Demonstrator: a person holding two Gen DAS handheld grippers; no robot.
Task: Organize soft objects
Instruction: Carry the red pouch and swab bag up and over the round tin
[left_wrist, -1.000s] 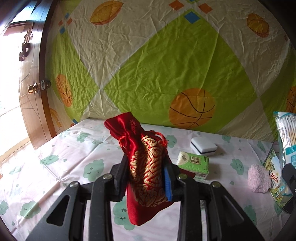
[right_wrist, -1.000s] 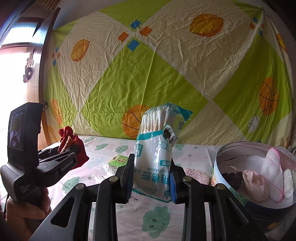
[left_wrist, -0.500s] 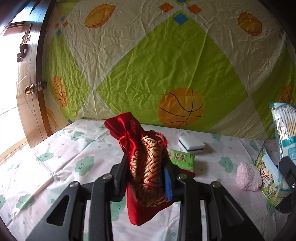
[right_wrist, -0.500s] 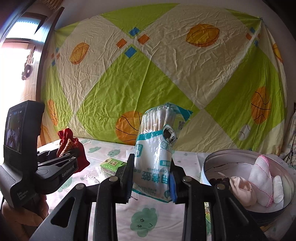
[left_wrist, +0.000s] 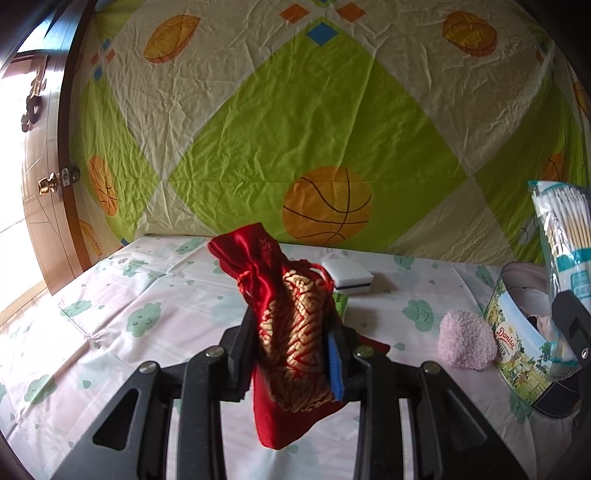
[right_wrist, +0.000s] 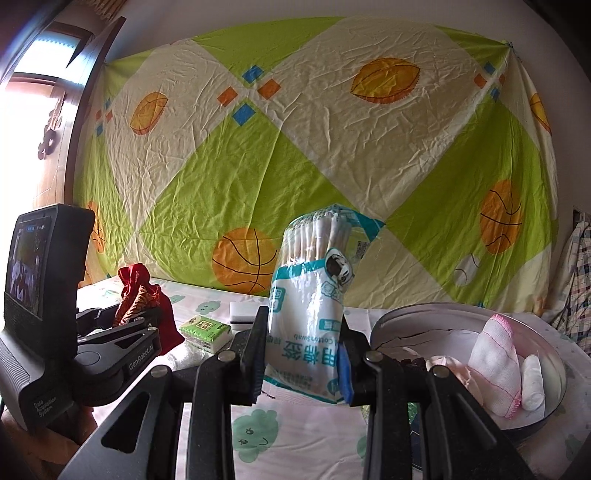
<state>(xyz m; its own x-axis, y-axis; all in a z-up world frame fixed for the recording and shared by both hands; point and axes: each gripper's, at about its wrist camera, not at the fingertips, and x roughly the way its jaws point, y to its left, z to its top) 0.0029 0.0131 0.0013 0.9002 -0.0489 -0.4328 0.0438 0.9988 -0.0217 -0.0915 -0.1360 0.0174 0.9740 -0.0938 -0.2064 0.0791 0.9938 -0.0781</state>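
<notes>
My left gripper (left_wrist: 291, 354) is shut on a red and gold drawstring pouch (left_wrist: 291, 325), held upright above the bed. The same pouch (right_wrist: 138, 299) shows at the left of the right wrist view. My right gripper (right_wrist: 303, 350) is shut on a plastic pack of cotton swabs (right_wrist: 310, 295), which also shows at the right edge as the swab pack (left_wrist: 565, 236). A round biscuit tin (right_wrist: 517, 424) stands at the right, holding white and pink cloths (right_wrist: 495, 354). The tin (left_wrist: 517, 354) sits just right of a pink fluffy puff (left_wrist: 465, 343).
On the cloud-print bedsheet (left_wrist: 110, 314) lie a white sponge block (left_wrist: 347, 275) and a green tissue pack (right_wrist: 205, 328). A basketball-print sheet (left_wrist: 295, 129) hangs behind. A wooden door (left_wrist: 40, 184) stands at the left. Checked fabric (right_wrist: 576, 277) is at the far right.
Both grippers have swung to the right with their loads. The tin has come further into the left wrist view, and the tissue pack has slid behind the pouch.
</notes>
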